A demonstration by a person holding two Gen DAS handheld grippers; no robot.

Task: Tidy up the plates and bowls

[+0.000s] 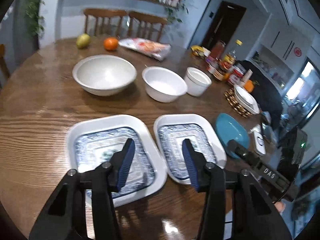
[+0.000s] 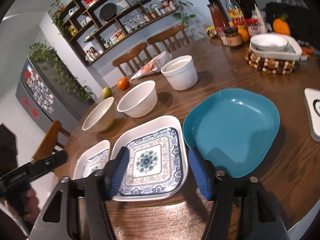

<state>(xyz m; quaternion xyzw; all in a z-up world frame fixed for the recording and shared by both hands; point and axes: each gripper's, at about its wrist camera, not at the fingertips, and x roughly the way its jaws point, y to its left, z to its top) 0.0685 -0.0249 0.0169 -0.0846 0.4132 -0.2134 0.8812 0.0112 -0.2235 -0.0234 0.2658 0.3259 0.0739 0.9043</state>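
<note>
- We see two patterned plates side by side on the counter, each nested in a white dish, with a teal plate just right of them.
- Three bowls line up behind.
- Our left tool hovers with its jaws apart over the gap between the plates, gripping nothing.
- Our right tool is likewise parted and empty, over the right patterned plate.
- We judge stacking comes next: catch one rim squarely and lift level.
</note>
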